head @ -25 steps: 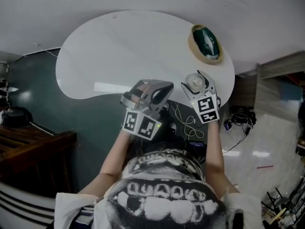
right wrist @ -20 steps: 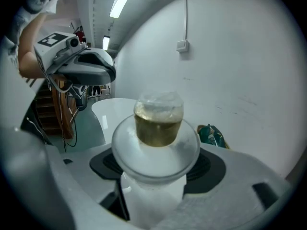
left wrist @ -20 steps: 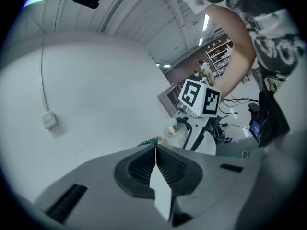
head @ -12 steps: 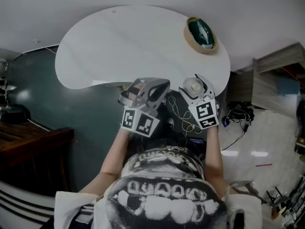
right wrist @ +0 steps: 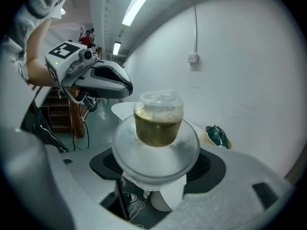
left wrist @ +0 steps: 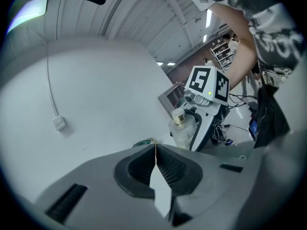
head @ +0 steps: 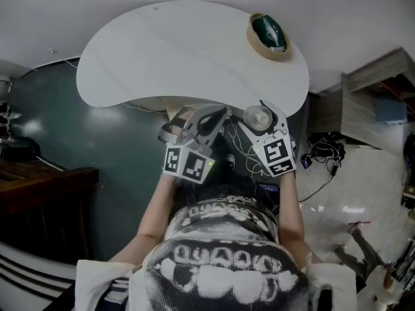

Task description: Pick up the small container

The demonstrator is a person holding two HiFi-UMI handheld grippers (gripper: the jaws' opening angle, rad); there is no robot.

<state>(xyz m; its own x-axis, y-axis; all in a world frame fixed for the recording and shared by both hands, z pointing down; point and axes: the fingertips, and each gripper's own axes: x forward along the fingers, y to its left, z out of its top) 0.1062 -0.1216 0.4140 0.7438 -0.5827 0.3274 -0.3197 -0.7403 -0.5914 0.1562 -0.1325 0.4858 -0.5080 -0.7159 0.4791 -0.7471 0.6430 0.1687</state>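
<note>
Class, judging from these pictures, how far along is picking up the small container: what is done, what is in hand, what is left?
Done: the container is clamped in the right hand-held gripper and held in the air, off the white table. In hand: holding it; the left hand-held gripper is shut and empty. Left: seemingly nothing of the pick-up itself.

I get a dim, muted head view, ceiling strip light (right wrist: 139, 4) glaring, fisheye warping at edges, small container (right wrist: 158, 119) blurred close-up.
</note>
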